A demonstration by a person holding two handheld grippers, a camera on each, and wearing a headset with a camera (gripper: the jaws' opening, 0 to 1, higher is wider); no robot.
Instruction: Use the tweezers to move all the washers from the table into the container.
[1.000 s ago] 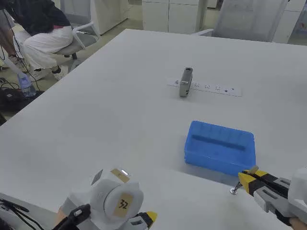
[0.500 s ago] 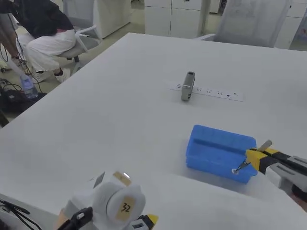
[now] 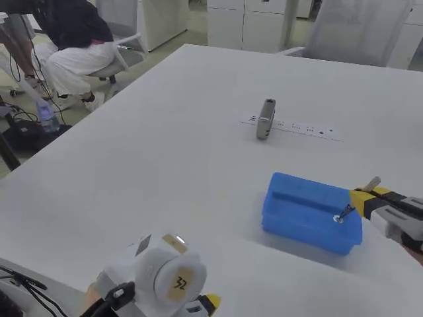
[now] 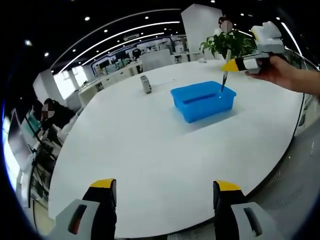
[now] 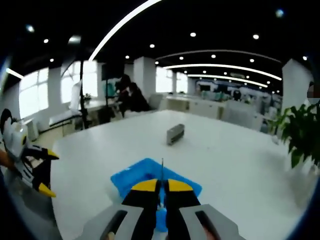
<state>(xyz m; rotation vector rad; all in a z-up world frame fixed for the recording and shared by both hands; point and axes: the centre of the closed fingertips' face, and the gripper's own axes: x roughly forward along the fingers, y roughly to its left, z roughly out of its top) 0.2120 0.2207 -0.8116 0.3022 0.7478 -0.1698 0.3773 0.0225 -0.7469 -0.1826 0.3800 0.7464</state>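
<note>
The blue container [image 3: 301, 201] sits on the white table [image 3: 165, 165] at the right. My right gripper [image 3: 358, 197] is shut on the tweezers [image 3: 346, 211], whose tip holds a small shiny washer [image 3: 339, 218] above the container's right front corner. In the right gripper view the jaws of my right gripper [image 5: 161, 186] are closed around the thin tweezers [image 5: 161, 172] over the container [image 5: 135, 181]. My left gripper [image 4: 165, 192] stands open with nothing between its jaws, low at the table's near edge [image 3: 198, 305], well apart from the container [image 4: 202, 102].
A white power strip [image 3: 301, 127] with a grey adapter [image 3: 266, 119] plugged into it lies beyond the container. A person sits on a chair [image 3: 115, 59] at the far left, with a water bottle [image 3: 46, 117] on the floor. Bare table stretches left of the container.
My right gripper has lifted the tweezers and washer from the table in front of the container to above its right front corner. The left gripper has stayed low.
</note>
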